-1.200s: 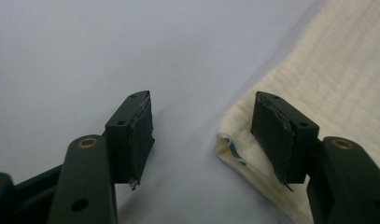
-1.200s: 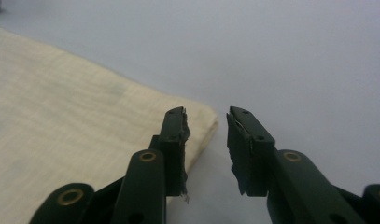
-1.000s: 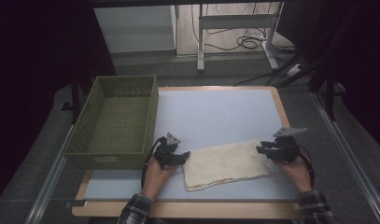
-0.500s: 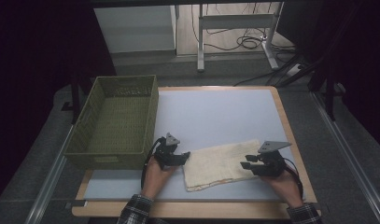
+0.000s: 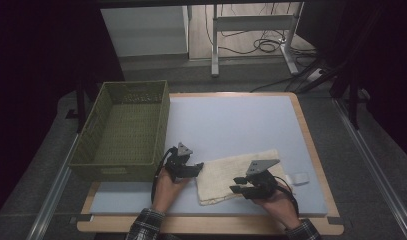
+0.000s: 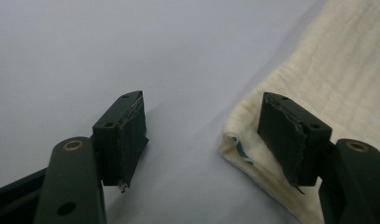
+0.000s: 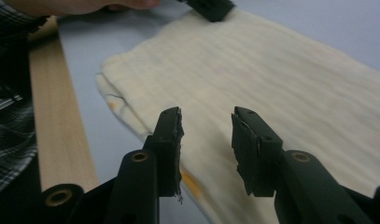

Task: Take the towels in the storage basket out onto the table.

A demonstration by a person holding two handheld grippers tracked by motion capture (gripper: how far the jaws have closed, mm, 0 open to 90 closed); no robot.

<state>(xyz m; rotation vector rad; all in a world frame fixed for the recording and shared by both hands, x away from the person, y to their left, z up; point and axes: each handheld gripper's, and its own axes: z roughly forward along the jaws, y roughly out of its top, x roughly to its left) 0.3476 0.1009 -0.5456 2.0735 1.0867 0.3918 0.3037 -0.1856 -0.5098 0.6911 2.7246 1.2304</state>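
Note:
A cream folded cloth lies near the front of the pale blue mat. My left gripper sits at the cloth's left end and is open. In the left gripper view, the cloth's corner lies beside the right pad, and bare mat shows between my left gripper's jaws. My right gripper hovers low over the cloth's front edge. In the right gripper view, my right gripper's jaws stand apart above the cloth with nothing pinched. They have just closed a little.
A green woven basket stands at the mat's left side. A small white piece lies on the mat to the right of the cloth. The table's wooden front edge runs close to my right gripper. Beyond the table are floor cables and a desk frame.
My right hand has moved left from the cloth's right end to its front edge. The left hand and the cloth have stayed where they were.

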